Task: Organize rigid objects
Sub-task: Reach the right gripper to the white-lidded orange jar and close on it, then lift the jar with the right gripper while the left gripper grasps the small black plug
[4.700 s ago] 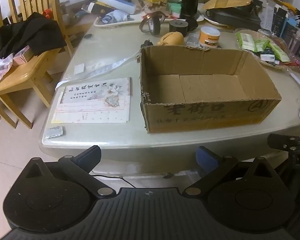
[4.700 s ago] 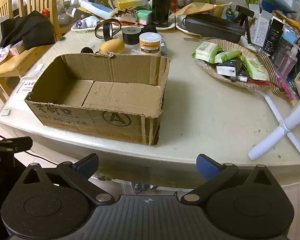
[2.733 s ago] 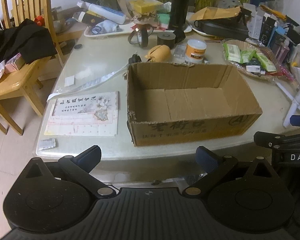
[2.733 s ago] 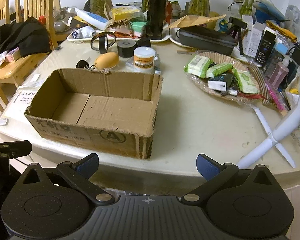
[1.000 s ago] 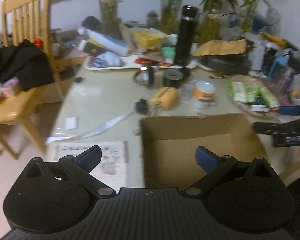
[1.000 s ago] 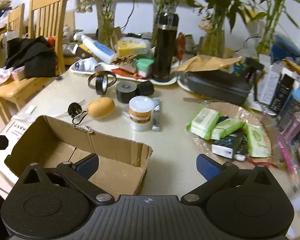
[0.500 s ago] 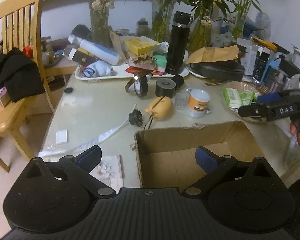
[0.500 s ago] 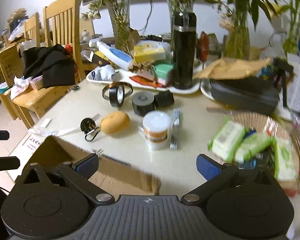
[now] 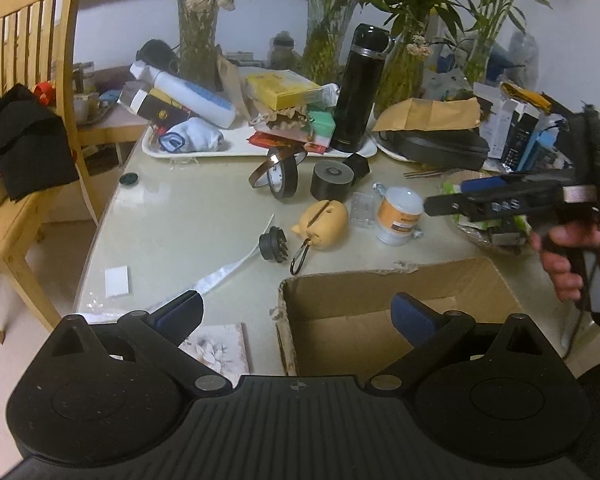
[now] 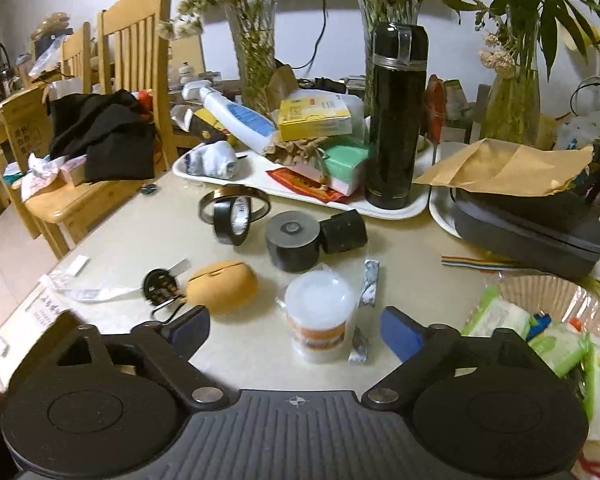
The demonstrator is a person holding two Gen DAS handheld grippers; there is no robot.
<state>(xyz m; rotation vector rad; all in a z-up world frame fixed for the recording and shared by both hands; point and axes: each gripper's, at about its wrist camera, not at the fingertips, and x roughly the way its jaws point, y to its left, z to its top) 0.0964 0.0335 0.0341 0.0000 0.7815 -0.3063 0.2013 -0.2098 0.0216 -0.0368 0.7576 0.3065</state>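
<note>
An open, empty cardboard box [image 9: 384,284] sits at the near edge of the table. Beyond it lie a white jar with an orange label [image 9: 399,215] [image 10: 320,316], a tan case with a carabiner [image 9: 326,219] [image 10: 222,286], a black round plug [image 9: 274,245] [image 10: 161,285], tape rolls [image 9: 282,176] [image 10: 236,220] and a dark cylinder [image 9: 332,180] [image 10: 292,246]. My left gripper [image 9: 296,314] is open and empty above the box's left corner. My right gripper [image 10: 296,330] is open and empty, its jaws on either side of the white jar; it also shows in the left wrist view [image 9: 452,204].
A black flask [image 10: 396,120] stands on a white tray [image 10: 392,208] with boxes and a tube. A black zip case [image 10: 528,228], a basket of green packets [image 10: 540,320], vases with plants, and a wooden chair [image 9: 28,92] with black cloth surround the table.
Both grippers have moved forward over the table. The right one has come down close to the white jar. The box has slid out of the right wrist view.
</note>
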